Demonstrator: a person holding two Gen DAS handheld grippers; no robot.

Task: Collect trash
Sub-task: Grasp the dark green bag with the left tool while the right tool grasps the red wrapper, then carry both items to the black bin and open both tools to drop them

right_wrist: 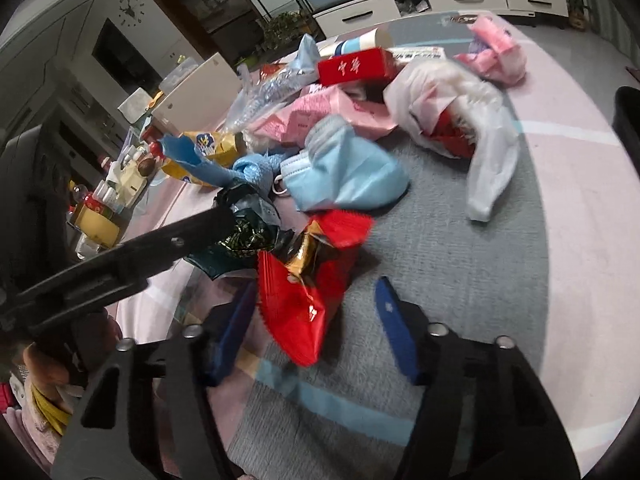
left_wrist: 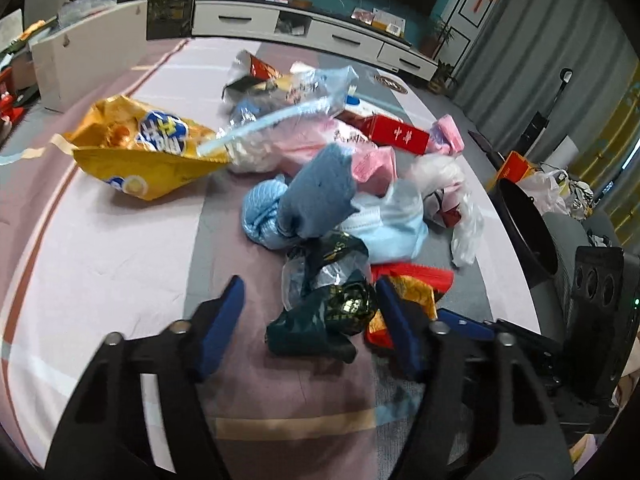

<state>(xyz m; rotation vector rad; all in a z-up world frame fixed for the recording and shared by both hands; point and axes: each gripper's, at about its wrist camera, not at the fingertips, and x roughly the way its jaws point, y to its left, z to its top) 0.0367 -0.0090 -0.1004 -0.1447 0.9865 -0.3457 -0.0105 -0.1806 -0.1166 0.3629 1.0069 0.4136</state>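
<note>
A heap of trash lies on a pink and grey striped cloth (left_wrist: 100, 260). My left gripper (left_wrist: 310, 304) stands open over a dark green foil wrapper (left_wrist: 320, 320), which lies between its blue fingers without being pressed. My right gripper (right_wrist: 316, 312) is open around a red snack wrapper (right_wrist: 304, 296), whose gold inside shows. In the right wrist view the left gripper's black arm (right_wrist: 160, 248) reaches in over the green wrapper (right_wrist: 244, 236). Farther back lie a light blue face mask (left_wrist: 396, 224), a yellow chip bag (left_wrist: 140, 148), a red cigarette box (left_wrist: 396, 134) and pink packets (right_wrist: 496, 52).
A white plastic bag (right_wrist: 460, 120) lies at the heap's right side. A black bin (left_wrist: 524, 228) stands off the cloth's right edge. A white box (left_wrist: 88, 56) sits at the far left, and a long white cabinet (left_wrist: 312, 32) runs along the back wall.
</note>
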